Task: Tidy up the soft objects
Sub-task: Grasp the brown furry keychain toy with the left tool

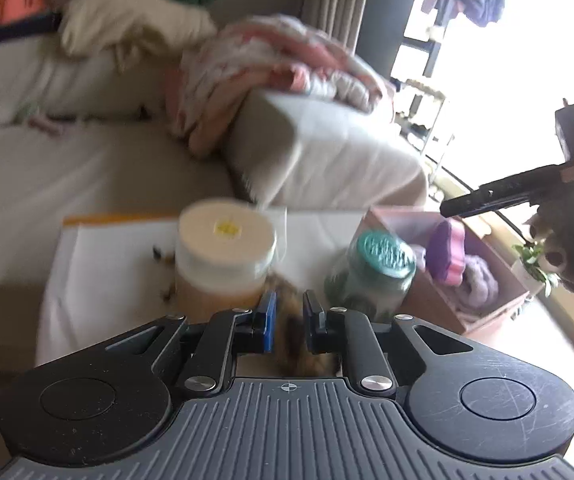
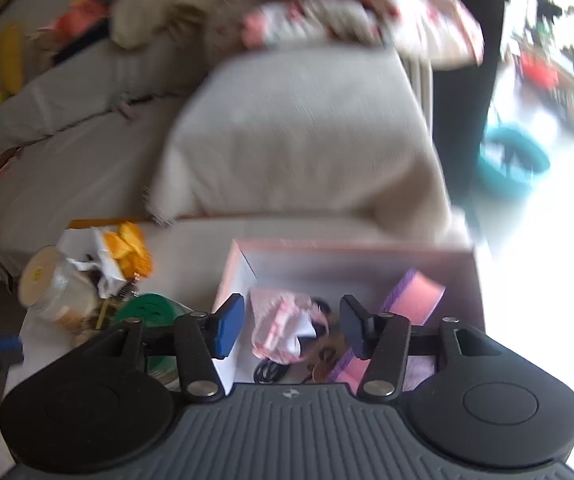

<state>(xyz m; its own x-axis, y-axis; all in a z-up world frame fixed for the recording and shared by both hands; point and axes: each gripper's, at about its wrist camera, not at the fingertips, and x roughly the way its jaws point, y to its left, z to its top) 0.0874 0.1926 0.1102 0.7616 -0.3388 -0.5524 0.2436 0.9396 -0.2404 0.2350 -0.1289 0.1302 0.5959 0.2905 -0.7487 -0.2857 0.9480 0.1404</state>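
Nearest the left wrist camera, the left claw is clenched on a brown furry soft toy that runs lengthwise between the blue pads, its long axis pointing forward along the fingers; the picture is too blurred to tell which end is which. Just beyond it on the white bench stand a jar with a cream lid and a jar with a green lid, both upright. To the right sits a pink box holding a purple and pink plush piece leaning on end and a lilac fuzzy bundle beside it. Above that box the right claw shows dark with a brown furry toy just below it. From the right wrist camera, the right claw stands released, pads apart and touching nothing, over the pink box. Inside lie a crumpled pink and white cloth, a brown furry toy next to it, and a pink and purple piece slanting toward the far right corner. Behind the bench is a beige sofa with a pink patterned blanket heaped on its arm.
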